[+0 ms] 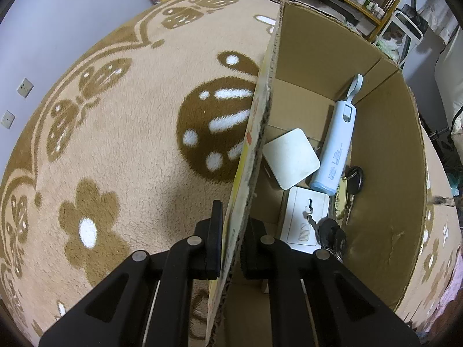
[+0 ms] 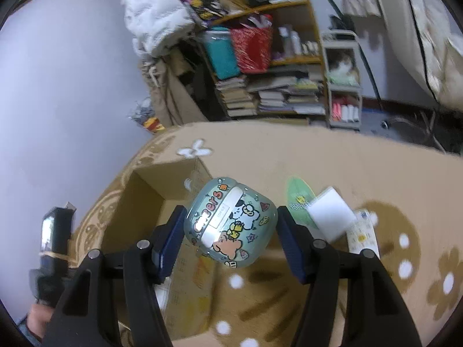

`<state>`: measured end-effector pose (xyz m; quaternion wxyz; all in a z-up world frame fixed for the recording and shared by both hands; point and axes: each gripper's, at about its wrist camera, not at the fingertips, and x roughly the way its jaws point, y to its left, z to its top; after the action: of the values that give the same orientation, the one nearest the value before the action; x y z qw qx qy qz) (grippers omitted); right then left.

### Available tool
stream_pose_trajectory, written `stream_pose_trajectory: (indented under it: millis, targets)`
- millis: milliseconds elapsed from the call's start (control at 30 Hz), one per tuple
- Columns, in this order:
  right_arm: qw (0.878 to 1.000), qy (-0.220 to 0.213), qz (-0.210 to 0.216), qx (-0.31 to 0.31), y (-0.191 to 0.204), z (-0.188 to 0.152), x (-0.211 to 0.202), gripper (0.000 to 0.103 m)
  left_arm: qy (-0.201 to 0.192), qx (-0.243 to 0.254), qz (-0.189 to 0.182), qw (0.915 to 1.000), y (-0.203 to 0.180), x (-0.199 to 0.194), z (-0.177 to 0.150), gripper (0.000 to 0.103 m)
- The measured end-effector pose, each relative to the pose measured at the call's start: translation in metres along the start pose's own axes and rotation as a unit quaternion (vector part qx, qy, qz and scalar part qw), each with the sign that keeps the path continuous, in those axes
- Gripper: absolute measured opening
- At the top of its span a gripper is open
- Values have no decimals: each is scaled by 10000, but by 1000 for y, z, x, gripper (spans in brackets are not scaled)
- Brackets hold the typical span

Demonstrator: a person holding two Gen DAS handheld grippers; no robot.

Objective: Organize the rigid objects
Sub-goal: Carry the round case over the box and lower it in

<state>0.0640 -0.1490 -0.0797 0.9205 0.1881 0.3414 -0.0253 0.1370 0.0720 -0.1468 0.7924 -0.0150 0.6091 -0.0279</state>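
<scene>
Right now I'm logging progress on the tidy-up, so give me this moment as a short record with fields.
left tool: shut on the brown cardboard box wall
right tool: holds the round pale-green cartoon-printed case, lifted above the carpet
in box: white square plastic block, pale-blue cylindrical device with loop, white flat rectangular plate, black-headed keys
on beige patterned carpet: white square pad

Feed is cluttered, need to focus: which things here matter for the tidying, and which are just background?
In play: cardboard box, gripped by left gripper; cartoon case in right gripper; white pad, green card.
Background: bookshelf, patterned blanket.
</scene>
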Motion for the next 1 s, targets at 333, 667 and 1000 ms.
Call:
stream_pose_trajectory:
  millis: [333, 667, 1000]
  targets:
    - [9961, -201, 536, -668, 78, 30, -8, 67, 27, 23, 20, 10000, -1, 2, 1, 9]
    - [9954, 295, 473, -776, 90, -4, 20, 67, 34, 5, 3, 10000, 0, 2, 1, 10]
    - [9919, 701, 214, -1036, 75, -35, 44, 67, 40, 7, -21, 10000, 2, 2, 0, 10]
